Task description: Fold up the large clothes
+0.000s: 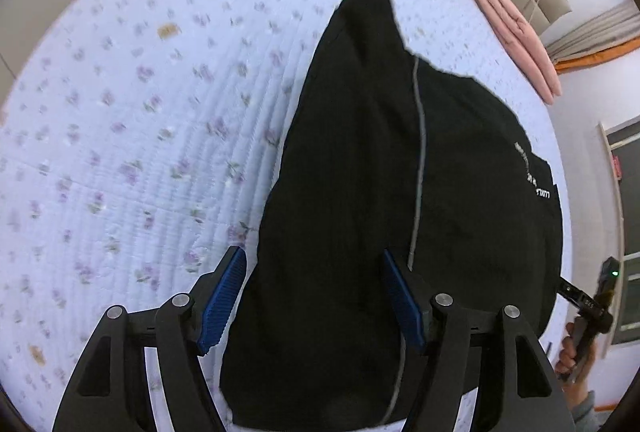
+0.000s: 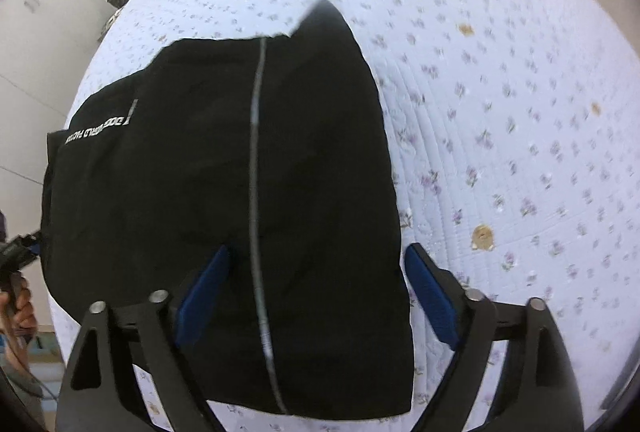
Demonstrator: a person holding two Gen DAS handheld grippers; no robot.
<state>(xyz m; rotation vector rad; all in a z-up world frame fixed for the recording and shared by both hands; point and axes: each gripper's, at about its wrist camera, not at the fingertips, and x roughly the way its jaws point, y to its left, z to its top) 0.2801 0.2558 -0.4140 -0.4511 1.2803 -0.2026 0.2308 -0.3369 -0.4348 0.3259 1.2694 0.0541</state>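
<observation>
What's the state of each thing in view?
Left claw: open, above the garment, holding nothing.
Right claw: open, above the garment, holding nothing.
Garment: black, partly folded, flat on the quilt, grey stripe facing up.
Quilt: spread flat, a few brownish spots.
Pink cloth: folded, at the bed's far edge.

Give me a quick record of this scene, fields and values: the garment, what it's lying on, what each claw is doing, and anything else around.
garment: black jacket, partly folded, grey zipper line down it, white lettering near one edge
surface: quilted floral bedspread, white with purple flowers
left claw: open, above the jacket's near end, holding nothing
right claw: open, above the jacket, holding nothing
other items: folded pink cloth at the bed's far edge
task state: folding not finished; one pointed part still sticks out at the far end
</observation>
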